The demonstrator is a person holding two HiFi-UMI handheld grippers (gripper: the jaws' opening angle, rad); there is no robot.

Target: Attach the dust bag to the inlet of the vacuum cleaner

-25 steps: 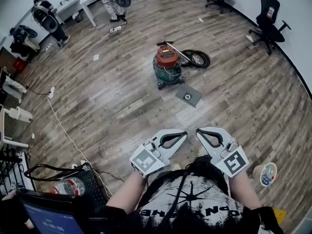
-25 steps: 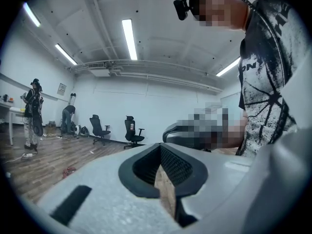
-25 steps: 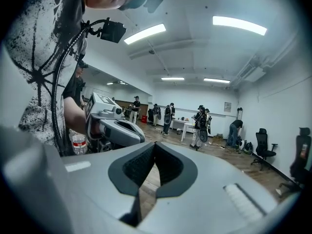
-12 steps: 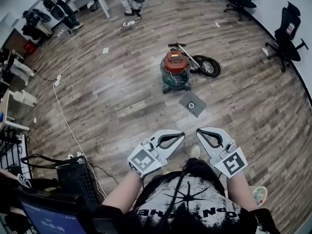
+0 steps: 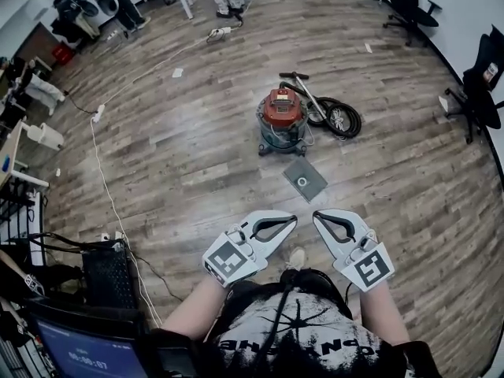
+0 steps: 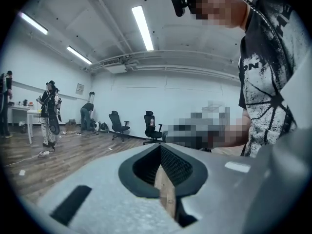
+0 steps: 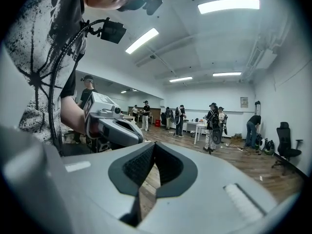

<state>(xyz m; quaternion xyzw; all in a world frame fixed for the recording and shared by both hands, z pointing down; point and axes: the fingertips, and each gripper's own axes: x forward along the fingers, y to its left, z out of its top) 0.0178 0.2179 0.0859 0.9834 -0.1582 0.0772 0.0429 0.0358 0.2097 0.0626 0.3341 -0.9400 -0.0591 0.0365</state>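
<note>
- One vacuum cleaner, upper centre
- One dust bag on the floor, just below it
- Two closed, empty: left hand-held gripper, right hand-held gripper
- Perhaps two chairs, upper right

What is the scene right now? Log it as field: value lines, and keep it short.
vacuum: upright on the floor, red top
dust bag: flat on the floor, on the person's side of the vacuum, not attached
hose: coiled at the vacuum's right in the head view
left hand-held gripper: shut, empty, short of the dust bag
right hand-held gripper: shut, empty, beside the left one
task state: bag not yet picked up
</note>
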